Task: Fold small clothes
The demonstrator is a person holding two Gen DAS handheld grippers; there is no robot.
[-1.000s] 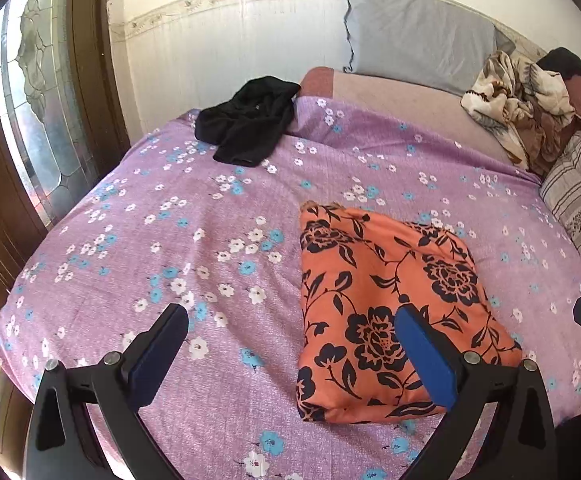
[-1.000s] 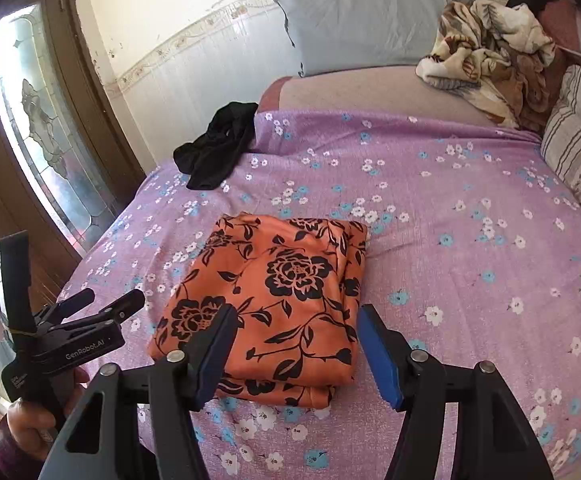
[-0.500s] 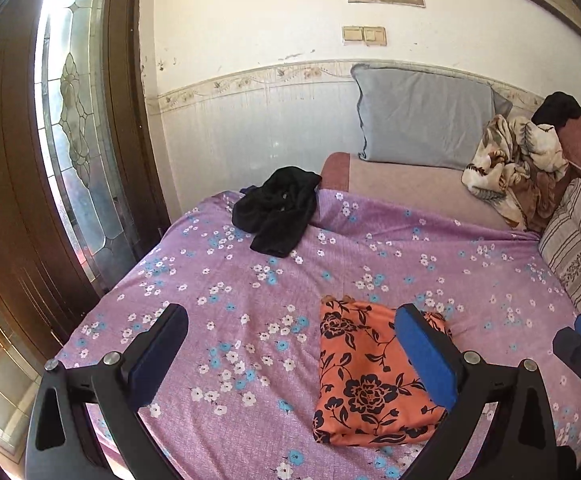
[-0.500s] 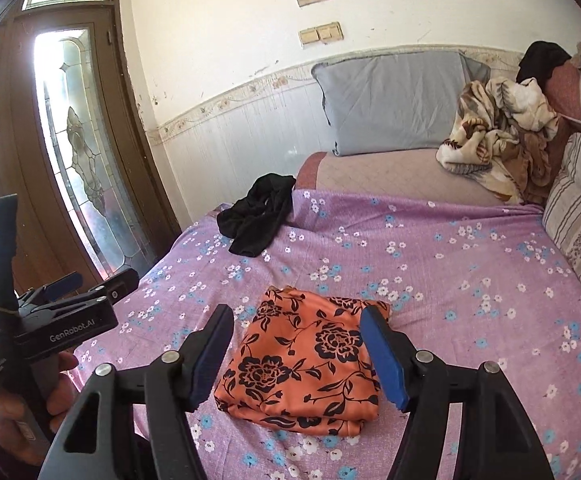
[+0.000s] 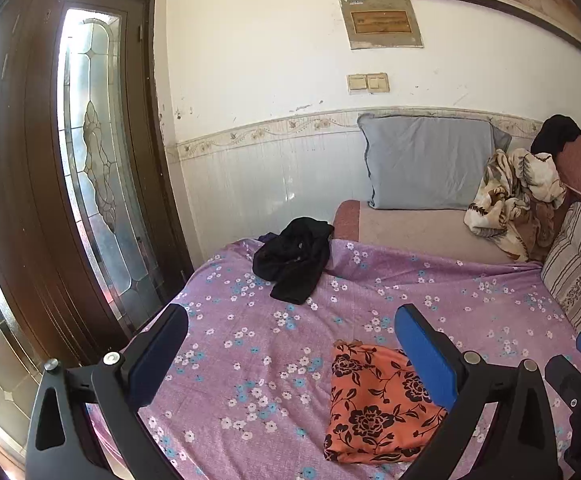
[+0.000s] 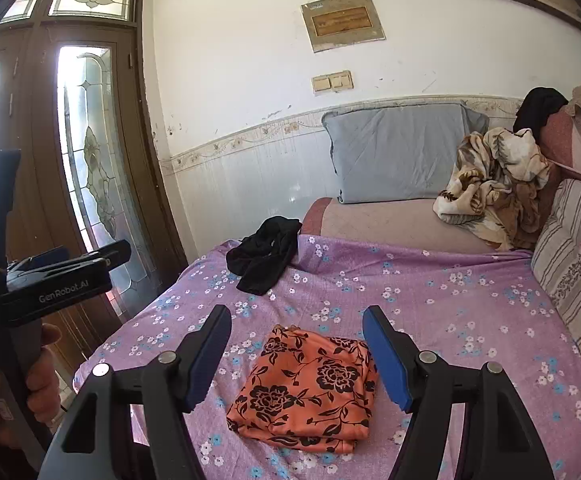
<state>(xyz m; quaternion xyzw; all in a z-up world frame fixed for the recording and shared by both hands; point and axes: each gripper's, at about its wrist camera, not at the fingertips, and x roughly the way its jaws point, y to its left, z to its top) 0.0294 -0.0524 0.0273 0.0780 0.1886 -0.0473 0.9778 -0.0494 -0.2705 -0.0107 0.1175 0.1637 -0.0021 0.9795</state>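
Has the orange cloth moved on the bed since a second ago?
No. The orange cloth lies folded in the same place relative to the black garment; only the cameras pulled back and up.

Both wrist views look across bed [image 5: 250,360] toward wall, sharing it.

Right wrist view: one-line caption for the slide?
Right gripper, fingers opening and empty, above folded orange floral garment on purple bedspread; black garment unfolded behind.

A folded garment [image 6: 310,392] lies on the near part of the bedsheet [image 6: 450,304]. A crumpled garment [image 6: 264,258] lies at the sheet's far left edge, near the door [image 6: 90,160]. Behind, a pillow [image 6: 398,152] leans on the wall; a bundled blanket [image 6: 490,184] sits right of it.
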